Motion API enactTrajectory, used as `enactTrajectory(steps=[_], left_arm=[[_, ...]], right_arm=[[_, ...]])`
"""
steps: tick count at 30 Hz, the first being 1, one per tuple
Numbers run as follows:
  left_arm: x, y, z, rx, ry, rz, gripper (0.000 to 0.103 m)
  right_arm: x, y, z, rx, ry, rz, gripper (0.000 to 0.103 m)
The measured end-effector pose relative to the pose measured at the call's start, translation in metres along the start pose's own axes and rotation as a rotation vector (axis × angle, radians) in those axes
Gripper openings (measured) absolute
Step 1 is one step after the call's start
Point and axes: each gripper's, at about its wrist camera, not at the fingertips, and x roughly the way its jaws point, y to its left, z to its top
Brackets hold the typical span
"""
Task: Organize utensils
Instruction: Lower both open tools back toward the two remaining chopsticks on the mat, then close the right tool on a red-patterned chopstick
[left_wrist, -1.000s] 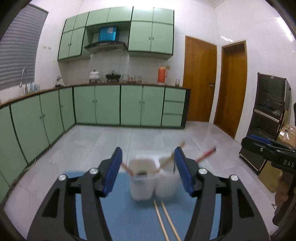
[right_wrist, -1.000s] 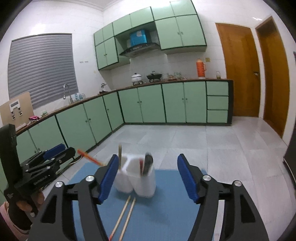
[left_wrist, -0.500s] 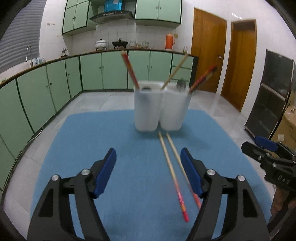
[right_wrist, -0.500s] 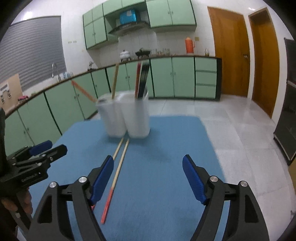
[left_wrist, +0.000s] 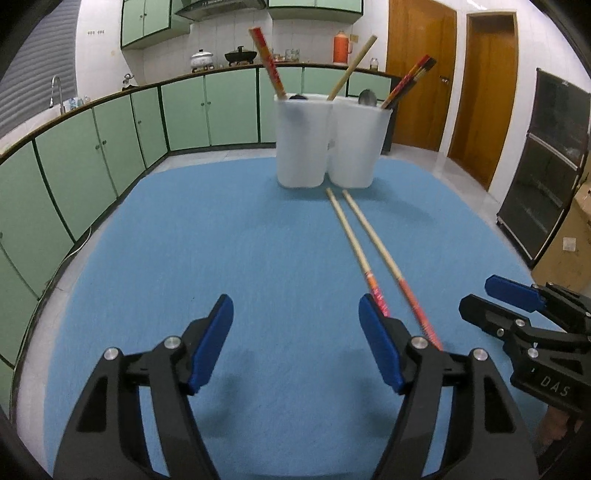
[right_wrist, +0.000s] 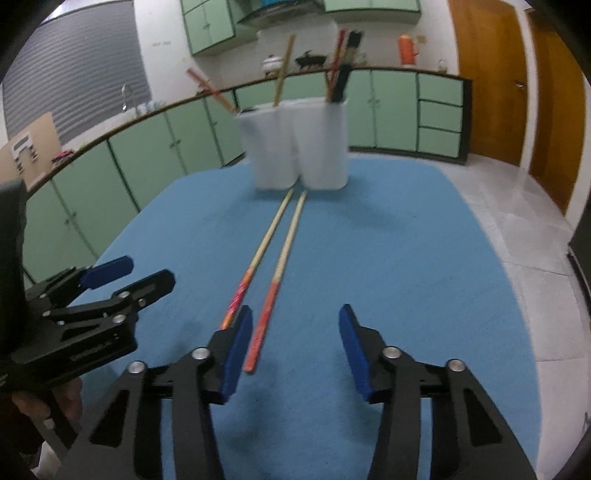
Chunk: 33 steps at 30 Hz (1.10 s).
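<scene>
Two loose chopsticks (left_wrist: 352, 242) (right_wrist: 284, 254) with red handles lie side by side on the blue mat (left_wrist: 221, 240) (right_wrist: 406, 240), pointing at two white holders (left_wrist: 301, 144) (right_wrist: 323, 144). The holders stand together at the mat's far end with chopsticks and a spoon in them. My left gripper (left_wrist: 295, 306) (right_wrist: 122, 273) hovers low left of the pair, jaws closing on nothing. My right gripper (right_wrist: 295, 314) (left_wrist: 509, 295) is closing too. One chopstick's red end lies between its jaws by the left pad (right_wrist: 236, 339), and the pads do not press it.
The mat covers a table that ends at a tiled floor (right_wrist: 517, 221). Green cabinets (left_wrist: 92, 166) run along the left and back. A black glass-fronted cabinet (left_wrist: 546, 166) and a cardboard box (left_wrist: 572, 236) stand on the right.
Both grippers have come down toward the mat and tipped downward, and the holders have slid up in view. The right jaws have narrowed around a chopstick's red end.
</scene>
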Motion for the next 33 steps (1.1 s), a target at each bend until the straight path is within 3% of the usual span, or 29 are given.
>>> enactTrajectory(steps=[6, 15, 19, 26, 33], left_arm=[[0.002, 0.011, -0.004, -0.020, 0.015, 0.011, 0.066], [0.004, 0.013, -0.002, -0.032, 0.019, 0.001, 0.066], [0.005, 0.011, -0.001, -0.031, 0.023, 0.000, 0.066], [0.005, 0.004, 0.000, -0.015, 0.022, -0.009, 0.066], [0.005, -0.006, -0.001, -0.008, 0.023, -0.054, 0.066]], right_arm=[[0.016, 0.011, -0.002, -0.023, 0.066, 0.033, 0.034], [0.040, 0.021, 0.004, -0.029, 0.128, 0.003, 0.023], [0.042, 0.019, 0.004, -0.025, 0.133, -0.009, 0.007], [0.034, 0.010, 0.000, 0.008, 0.128, -0.018, 0.006], [0.023, -0.023, -0.002, 0.104, 0.109, -0.091, 0.006]])
